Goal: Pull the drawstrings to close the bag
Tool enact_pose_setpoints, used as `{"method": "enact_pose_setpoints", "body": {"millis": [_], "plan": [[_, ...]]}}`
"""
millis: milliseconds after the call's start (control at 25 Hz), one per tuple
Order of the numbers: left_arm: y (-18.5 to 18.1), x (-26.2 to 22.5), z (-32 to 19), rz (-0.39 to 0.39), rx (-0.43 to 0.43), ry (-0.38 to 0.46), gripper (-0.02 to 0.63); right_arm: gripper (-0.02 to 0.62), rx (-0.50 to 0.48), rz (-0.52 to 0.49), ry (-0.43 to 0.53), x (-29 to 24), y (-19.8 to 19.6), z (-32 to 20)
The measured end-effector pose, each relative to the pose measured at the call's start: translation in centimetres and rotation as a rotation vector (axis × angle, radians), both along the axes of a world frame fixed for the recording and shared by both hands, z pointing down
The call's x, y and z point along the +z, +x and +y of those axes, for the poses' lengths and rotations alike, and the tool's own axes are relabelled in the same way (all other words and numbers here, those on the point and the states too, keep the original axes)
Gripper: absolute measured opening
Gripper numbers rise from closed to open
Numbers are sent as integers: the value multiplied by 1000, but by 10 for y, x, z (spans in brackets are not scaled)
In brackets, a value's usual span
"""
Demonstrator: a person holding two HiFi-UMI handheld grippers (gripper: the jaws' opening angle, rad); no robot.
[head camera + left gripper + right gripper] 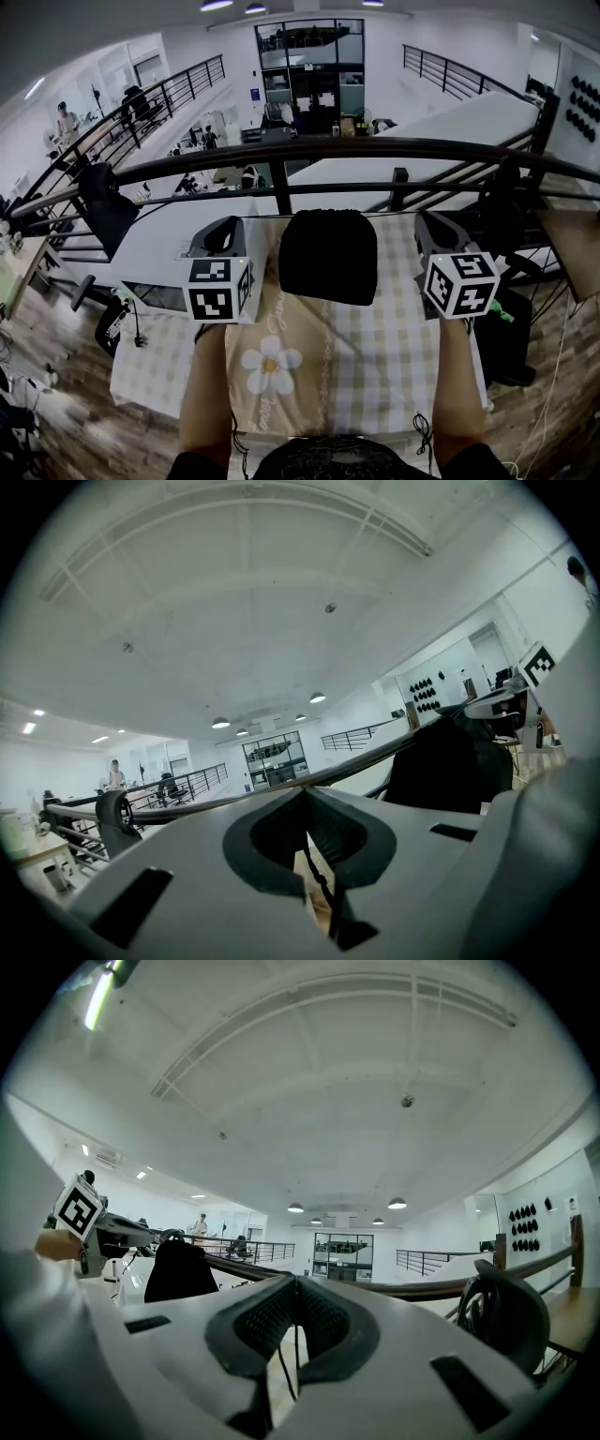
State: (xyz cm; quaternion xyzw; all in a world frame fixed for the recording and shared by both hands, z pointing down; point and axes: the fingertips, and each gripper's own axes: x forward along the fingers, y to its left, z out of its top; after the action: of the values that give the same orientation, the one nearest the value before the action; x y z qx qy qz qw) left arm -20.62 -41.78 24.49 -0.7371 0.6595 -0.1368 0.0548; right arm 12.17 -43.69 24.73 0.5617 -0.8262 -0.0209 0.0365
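1. My left gripper [305, 797]: jaws were shut, pinching the left drawstring [320, 878] between them.
2. My right gripper [295, 1283]: jaws were shut likewise on the right drawstring [279, 1372].
3. The bag [328, 255] hung between both jaw pairs. I judged the pull well advanced, though the mouth was unseen.

Head view looks steeply down; gripper views face level outward (all share railing [281, 148]).

Bag [328, 255] over the table [375, 356], between left gripper [225, 231] and right gripper [433, 231], a drawstring [319, 873] in each; railing [281, 150] behind.
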Motion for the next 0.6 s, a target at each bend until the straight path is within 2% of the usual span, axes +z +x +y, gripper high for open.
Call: {"method": "enact_pose_setpoints", "body": {"millis": [320, 600], "plan": [[-5, 7, 3, 50, -11, -7, 28, 25, 3, 6, 2, -2, 2, 0], [-2, 7, 1, 44, -6, -6, 28, 25, 13, -3, 1, -3, 4, -2]]}}
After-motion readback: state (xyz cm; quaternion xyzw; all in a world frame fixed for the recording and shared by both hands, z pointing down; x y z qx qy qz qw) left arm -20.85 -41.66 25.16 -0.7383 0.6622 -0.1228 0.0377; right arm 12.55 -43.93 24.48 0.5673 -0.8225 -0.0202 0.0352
